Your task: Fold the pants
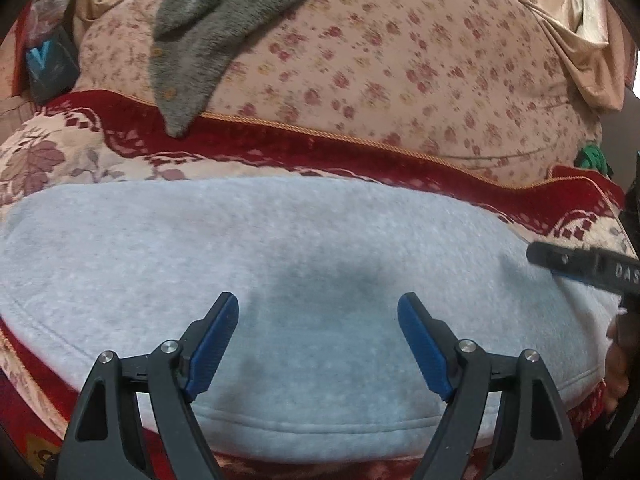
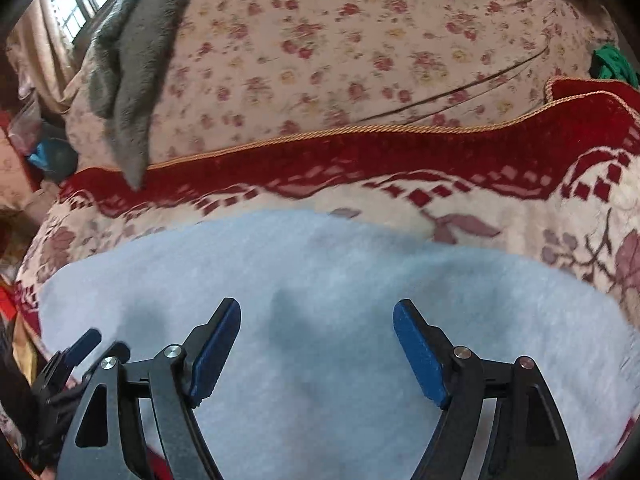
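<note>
- the light grey fleece pants lie as a flat, compact bundle on the red and cream floral blanket, with a stitched hem along the near edge in the left wrist view.
- the left gripper hangs just over the near part of the bundle, its blue-padded fingers spread wide and holding nothing.
- the right gripper hovers over the same cloth, fingers equally wide apart and empty; its black tip shows at the right edge of the left wrist view.
- the bundle's long axis runs left to right across both views, so the fabric lies directly ahead of and beneath both pairs of fingers, and neither hand looks clearly nearer.
- judging by its compact outline, the fold seems well advanced.
- a dark grey plush cloth drapes over the pink flowered quilt behind, well apart from the pants.
</note>
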A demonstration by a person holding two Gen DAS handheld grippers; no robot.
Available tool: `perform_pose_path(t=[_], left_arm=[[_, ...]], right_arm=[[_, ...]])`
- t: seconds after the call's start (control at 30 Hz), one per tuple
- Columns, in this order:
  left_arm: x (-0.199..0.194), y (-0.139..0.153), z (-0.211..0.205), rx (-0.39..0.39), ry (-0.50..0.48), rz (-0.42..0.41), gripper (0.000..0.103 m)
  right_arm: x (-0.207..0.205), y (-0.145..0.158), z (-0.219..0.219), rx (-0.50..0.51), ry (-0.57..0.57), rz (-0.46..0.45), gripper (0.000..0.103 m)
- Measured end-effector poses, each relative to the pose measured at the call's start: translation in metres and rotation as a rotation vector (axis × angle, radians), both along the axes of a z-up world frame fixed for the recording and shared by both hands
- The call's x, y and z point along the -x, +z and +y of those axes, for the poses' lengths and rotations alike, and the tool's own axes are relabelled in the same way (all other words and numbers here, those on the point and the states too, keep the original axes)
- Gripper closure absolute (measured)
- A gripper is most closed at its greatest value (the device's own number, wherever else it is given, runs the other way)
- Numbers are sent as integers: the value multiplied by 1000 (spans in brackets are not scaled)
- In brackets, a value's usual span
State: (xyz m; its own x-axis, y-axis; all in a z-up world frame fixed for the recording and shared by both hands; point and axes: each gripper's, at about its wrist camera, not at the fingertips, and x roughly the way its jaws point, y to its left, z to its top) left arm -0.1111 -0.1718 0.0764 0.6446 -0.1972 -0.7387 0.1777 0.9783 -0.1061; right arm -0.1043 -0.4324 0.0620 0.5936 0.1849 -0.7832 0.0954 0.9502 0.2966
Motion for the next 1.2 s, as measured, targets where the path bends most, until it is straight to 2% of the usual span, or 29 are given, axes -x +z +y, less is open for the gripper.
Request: perform_pose_path(t=[0.53, 1.2], left_arm=[[12, 14, 44, -30, 87, -58, 22], [18, 15, 92, -29, 192, -55, 22]], right_arm=[[6, 9, 60, 3, 105, 1, 16], [-4, 11, 133, 29, 245, 22, 13]])
